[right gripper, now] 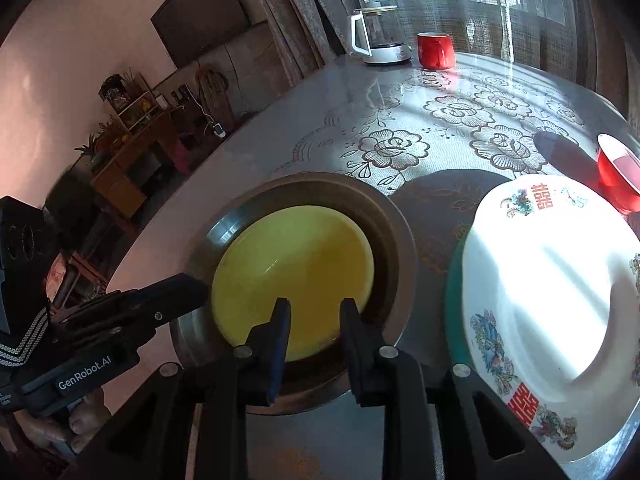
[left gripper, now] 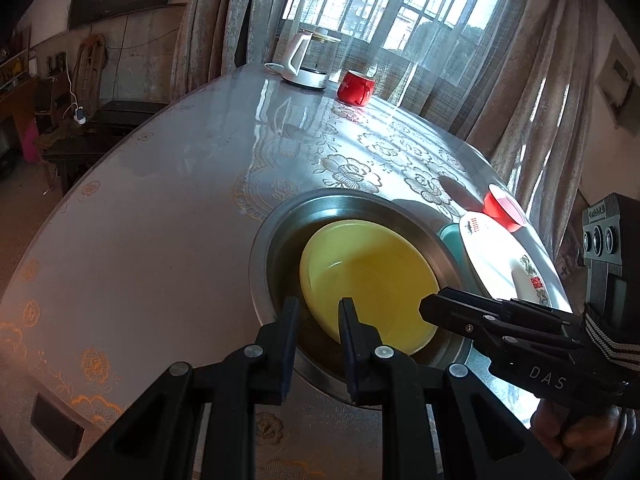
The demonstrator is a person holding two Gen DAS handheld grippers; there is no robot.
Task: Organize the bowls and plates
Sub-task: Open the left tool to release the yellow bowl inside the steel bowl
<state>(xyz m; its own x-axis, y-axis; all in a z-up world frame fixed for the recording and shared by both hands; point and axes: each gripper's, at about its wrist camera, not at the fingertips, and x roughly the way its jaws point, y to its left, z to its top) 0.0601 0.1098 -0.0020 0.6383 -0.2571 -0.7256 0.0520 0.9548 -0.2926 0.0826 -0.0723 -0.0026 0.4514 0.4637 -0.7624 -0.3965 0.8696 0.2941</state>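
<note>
A yellow plate (left gripper: 368,276) (right gripper: 296,256) lies inside a round metal dish (left gripper: 264,248) (right gripper: 400,232) on the flowered table. My left gripper (left gripper: 318,308) (right gripper: 200,286) is at the plate's near-left edge. Its jaws stand a narrow gap apart with the rim between them, and the pads do not seem to press. My right gripper (right gripper: 315,306) (left gripper: 430,308) is at the plate's other near edge, open, with the rim in its gap. Right of the dish a white decorated plate (right gripper: 552,280) (left gripper: 492,256) rests on a teal plate (right gripper: 454,300) (left gripper: 450,236).
A small red bowl (right gripper: 616,176) (left gripper: 502,208) stands beyond the white plate. A red mug (left gripper: 356,86) (right gripper: 436,50) and a glass kettle (left gripper: 304,60) (right gripper: 380,40) stand at the far end by the curtained window. The table's edge curves away on the left.
</note>
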